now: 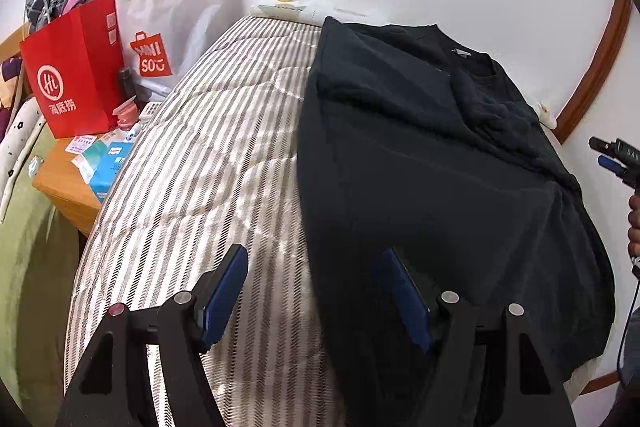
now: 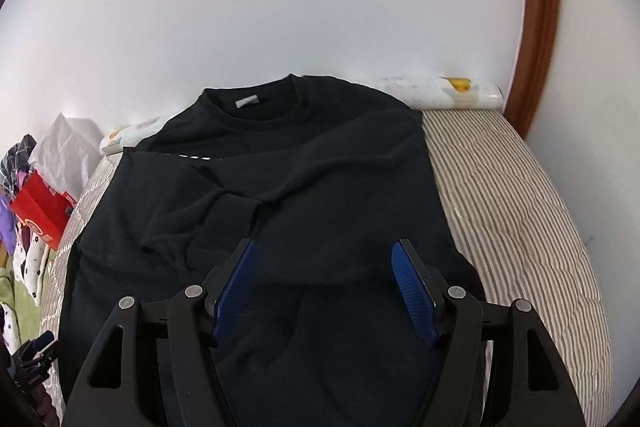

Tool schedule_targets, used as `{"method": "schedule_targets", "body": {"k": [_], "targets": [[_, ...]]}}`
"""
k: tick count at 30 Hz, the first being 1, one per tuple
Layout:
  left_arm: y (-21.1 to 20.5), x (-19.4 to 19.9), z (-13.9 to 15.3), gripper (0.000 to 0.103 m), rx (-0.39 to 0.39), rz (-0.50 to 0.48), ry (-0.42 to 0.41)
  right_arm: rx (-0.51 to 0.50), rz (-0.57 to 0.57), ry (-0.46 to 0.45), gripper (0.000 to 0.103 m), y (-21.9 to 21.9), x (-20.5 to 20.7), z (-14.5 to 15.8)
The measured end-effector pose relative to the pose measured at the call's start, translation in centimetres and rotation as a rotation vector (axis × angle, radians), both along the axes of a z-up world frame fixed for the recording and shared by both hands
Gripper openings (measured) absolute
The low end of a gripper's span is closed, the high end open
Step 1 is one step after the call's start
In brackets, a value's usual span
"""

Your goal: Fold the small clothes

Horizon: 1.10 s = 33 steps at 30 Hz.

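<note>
The left hand-held gripper [image 1: 310,291] hangs over the near end of the bed, its blue pads spread apart with nothing between them; one finger is over the striped mattress [image 1: 208,155], the other over the left edge of the black sweatshirt [image 1: 420,167]. The right hand-held gripper [image 2: 324,287] hovers just above the lower middle of the same sweatshirt [image 2: 320,187], jaws likewise apart and empty, the cloth lying free beneath them.

Just beyond the right gripper, both sleeves are folded inward across the chest, one cuff [image 2: 232,211] lying ahead of its left finger. Farther on, the collar with its small white label [image 2: 246,101] faces the wall.

Off to the left gripper's left, past the mattress edge, a wooden bedside stand [image 1: 64,183] holds a red paper bag [image 1: 76,67] and a white shopping bag [image 1: 172,15].
</note>
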<state>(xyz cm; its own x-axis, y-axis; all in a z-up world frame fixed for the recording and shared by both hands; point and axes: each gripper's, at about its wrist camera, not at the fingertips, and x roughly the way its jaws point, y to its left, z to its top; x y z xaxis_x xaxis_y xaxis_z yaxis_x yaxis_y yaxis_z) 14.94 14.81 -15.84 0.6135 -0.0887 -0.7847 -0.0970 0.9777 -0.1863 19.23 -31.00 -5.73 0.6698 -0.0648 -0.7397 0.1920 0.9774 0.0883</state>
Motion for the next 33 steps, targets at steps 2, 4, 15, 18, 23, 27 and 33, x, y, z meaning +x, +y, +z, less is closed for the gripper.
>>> {"method": "schedule_targets", "body": {"k": [2, 4, 15, 18, 23, 27, 33], "targets": [[-0.5, 0.0, 0.5, 0.068, 0.010, -0.010, -0.007, 0.008, -0.007, 0.003, 0.069, -0.6, -0.5, -0.3], [-1.0, 0.0, 0.9, 0.068, 0.024, -0.014, -0.018, 0.018, -0.007, 0.005, 0.069, -1.1, -1.0, -0.5], [-2.5, 2.3, 2.3, 0.068, -0.031, -0.032, -0.026, 0.059, 0.031, 0.025, 0.069, -1.7, 0.0, -3.2], [-3.9, 3.6, 2.5, 0.068, -0.005, -0.054, -0.009, 0.024, 0.048, 0.036, 0.069, -1.4, 0.6, -4.2], [-9.0, 6.7, 3.9, 0.068, 0.071, -0.145, -0.027, -0.059, 0.027, 0.035, 0.068, -2.4, 0.1, -5.2], [-14.0, 8.9, 5.1, 0.068, 0.121, -0.211, -0.053, -0.043, -0.018, 0.036, 0.060, -5.5, -1.1, -5.3], [-20.9, 12.3, 5.7, 0.068, 0.176, -0.313, -0.068, -0.066, -0.087, 0.059, 0.045, -9.1, -3.2, -4.9]]}}
